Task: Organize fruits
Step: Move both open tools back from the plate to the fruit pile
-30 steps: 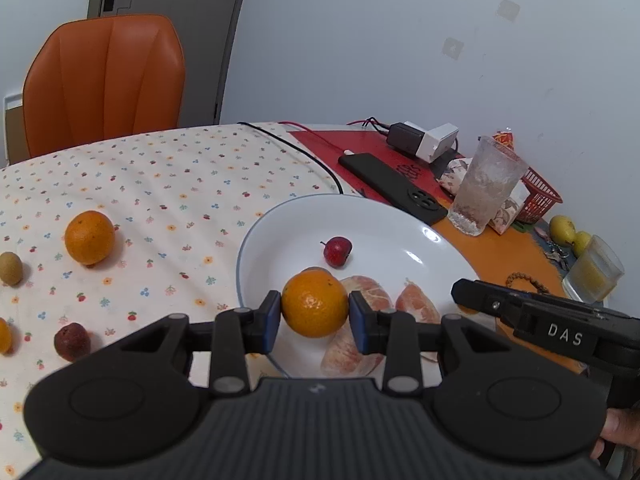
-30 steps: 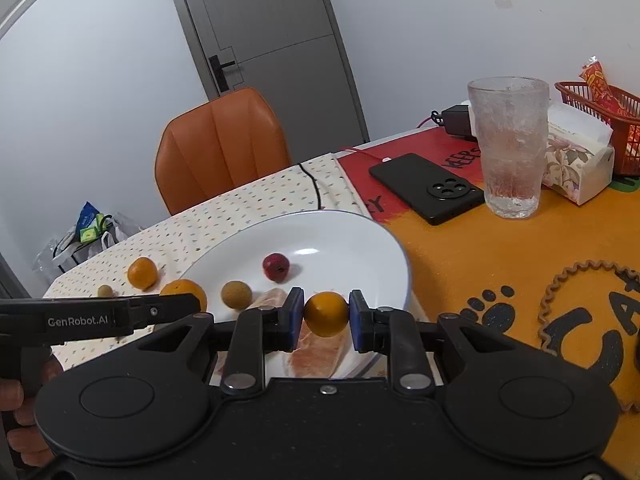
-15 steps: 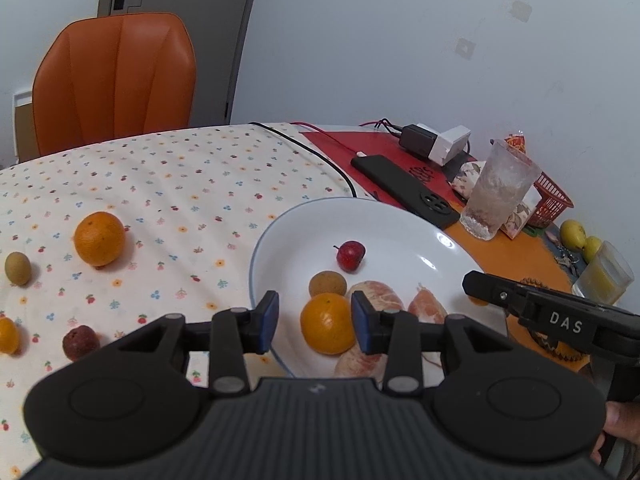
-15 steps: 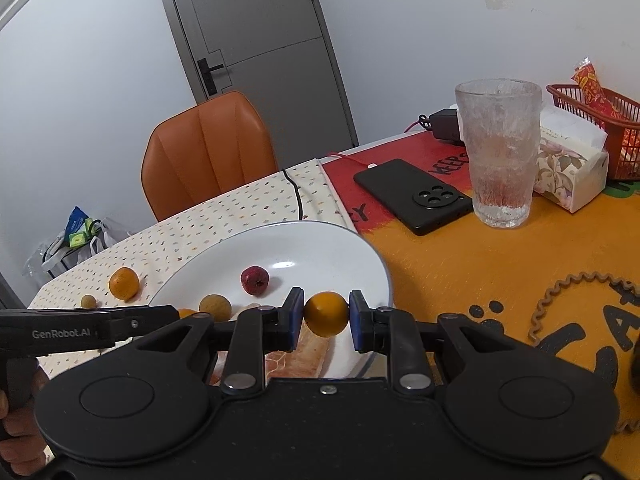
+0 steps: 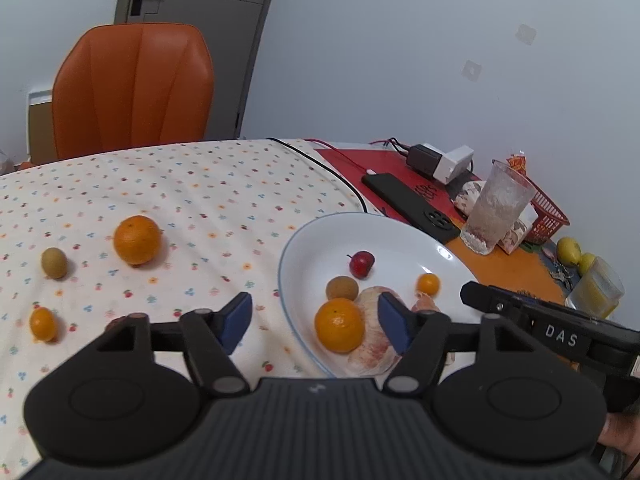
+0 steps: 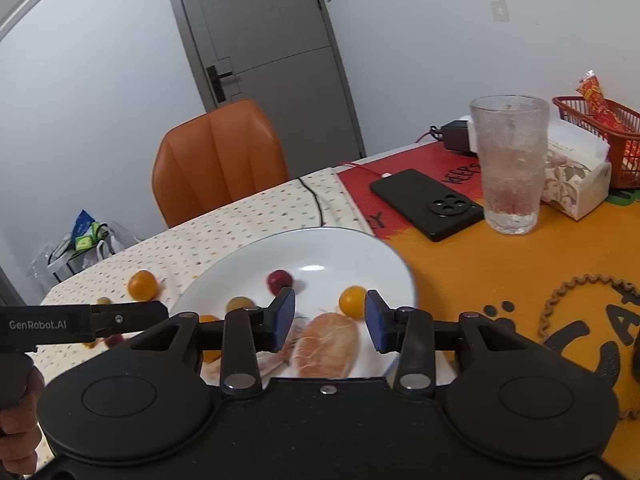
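Left tool (image 5: 316,322): blue pads spread wide, clasping nothing.
Right tool (image 6: 330,318): pads apart, gripping nothing.
Plate (image 5: 400,236): glossy white, round, lower centre of frame.
Orange (image 5: 339,330): dimpled sphere, resting on plate.
Small citrus (image 6: 352,301): smooth, on plate.

Plate (image 5: 296,256): we see bare rim at its far side; fruit crowds the near half.
Cloth (image 5: 208,208): we find open lanes between scattered fruit.
Right of plate: glass (image 6: 508,164) and phone (image 6: 428,204) block.

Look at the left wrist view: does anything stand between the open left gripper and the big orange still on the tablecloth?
Nothing visible does. Only bare tablecloth lies between the left gripper and the big orange.
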### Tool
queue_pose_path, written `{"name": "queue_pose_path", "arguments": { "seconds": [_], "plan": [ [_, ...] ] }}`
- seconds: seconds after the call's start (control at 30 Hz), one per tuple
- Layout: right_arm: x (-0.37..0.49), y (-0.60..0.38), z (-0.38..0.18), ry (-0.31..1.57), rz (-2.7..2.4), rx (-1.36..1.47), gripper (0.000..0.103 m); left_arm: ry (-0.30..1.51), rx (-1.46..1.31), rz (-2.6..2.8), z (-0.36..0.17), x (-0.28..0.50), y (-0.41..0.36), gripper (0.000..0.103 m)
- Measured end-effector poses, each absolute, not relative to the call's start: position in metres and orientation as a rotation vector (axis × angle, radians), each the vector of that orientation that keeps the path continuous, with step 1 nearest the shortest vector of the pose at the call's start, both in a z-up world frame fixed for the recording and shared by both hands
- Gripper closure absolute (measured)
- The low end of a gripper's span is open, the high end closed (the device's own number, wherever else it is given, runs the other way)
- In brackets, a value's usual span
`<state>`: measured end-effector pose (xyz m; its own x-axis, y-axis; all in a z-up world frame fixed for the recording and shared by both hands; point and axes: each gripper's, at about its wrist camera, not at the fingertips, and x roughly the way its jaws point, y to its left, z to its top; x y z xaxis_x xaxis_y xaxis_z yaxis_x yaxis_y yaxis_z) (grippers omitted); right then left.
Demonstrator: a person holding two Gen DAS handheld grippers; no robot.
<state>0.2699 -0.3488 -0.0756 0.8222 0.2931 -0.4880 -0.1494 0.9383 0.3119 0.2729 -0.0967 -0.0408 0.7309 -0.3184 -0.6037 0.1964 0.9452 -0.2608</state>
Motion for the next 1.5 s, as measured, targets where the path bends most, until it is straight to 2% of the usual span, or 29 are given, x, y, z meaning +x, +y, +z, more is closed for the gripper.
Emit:
{"name": "queue_pose_path", "arguments": {
  "seconds": [0.3,0.43,0.57,0.8,1.1,1.5],
  "plan": [
    [0.258,-0.328,-0.07,0.553,0.293,0.258,0.045,0.662,-0.196,-0.226,-0.031,0.257,-0.073,0.015],
    [0.254,-0.317,-0.066,0.546,0.317,0.251,0.037,0.648,-0.199,-0.201,-0.027,0.251,-0.06,0.013],
    [0.25,-0.307,-0.062,0.526,0.342,0.246,0.024,0.642,-0.2,-0.178,-0.025,0.244,-0.049,0.012],
    [0.248,-0.289,-0.058,0.521,0.383,0.247,0.018,0.63,-0.198,-0.143,-0.021,0.232,-0.029,0.011],
    [0.247,-0.265,-0.054,0.527,0.453,0.25,0.001,0.617,-0.194,-0.093,-0.016,0.22,-0.001,0.007],
    [0.247,-0.237,-0.053,0.553,0.511,0.249,0.0,0.603,-0.202,-0.051,-0.015,0.206,0.03,0.005]
  ]
}}
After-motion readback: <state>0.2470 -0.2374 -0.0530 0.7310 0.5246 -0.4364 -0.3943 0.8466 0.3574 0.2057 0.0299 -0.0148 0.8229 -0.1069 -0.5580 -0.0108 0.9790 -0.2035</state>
